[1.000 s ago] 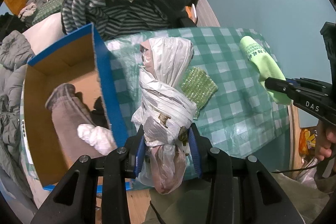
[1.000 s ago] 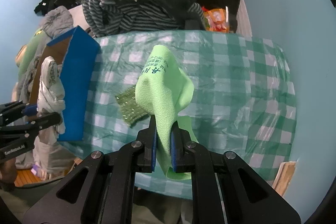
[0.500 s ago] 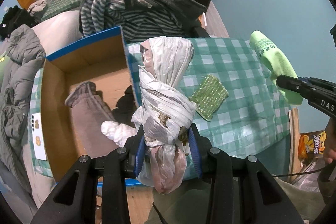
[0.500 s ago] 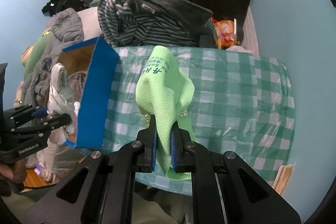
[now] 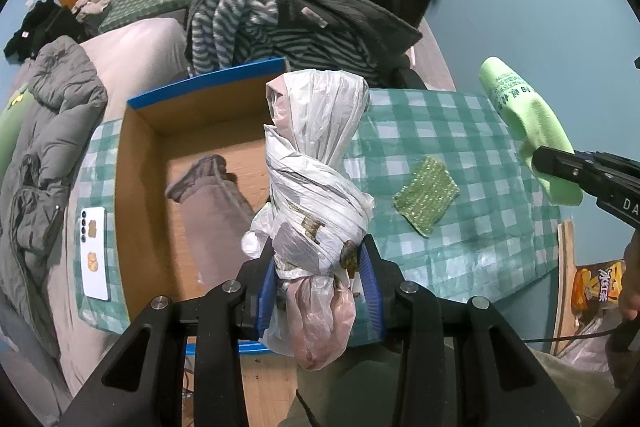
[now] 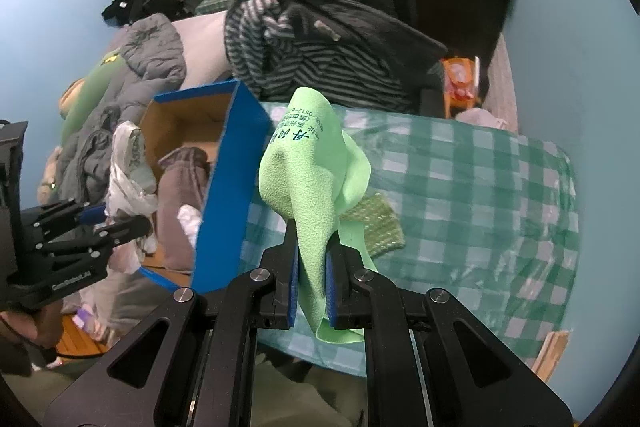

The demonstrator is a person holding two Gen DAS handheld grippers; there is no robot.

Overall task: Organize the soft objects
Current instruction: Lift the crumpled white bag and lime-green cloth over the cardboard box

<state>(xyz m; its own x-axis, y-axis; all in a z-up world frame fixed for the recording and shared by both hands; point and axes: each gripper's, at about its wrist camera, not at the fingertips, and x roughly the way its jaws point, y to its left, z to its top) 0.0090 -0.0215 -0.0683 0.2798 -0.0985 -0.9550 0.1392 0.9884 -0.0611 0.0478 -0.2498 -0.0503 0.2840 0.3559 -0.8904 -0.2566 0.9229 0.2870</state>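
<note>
Your left gripper is clamped on a knotted bundle of plastic bags, with the open cardboard box just below and ahead of its fingers. Your right gripper is pinched tight on a light green cloth; that box sits off to its left, and a green scouring pad lies on the checked tablecloth just ahead of its tips. The bundle's loose tail hangs below the left pads, so it could slide out if you tilt. If you swing the cloth across low, its trailing corner may catch the blue box wall or drag the pad.
</note>
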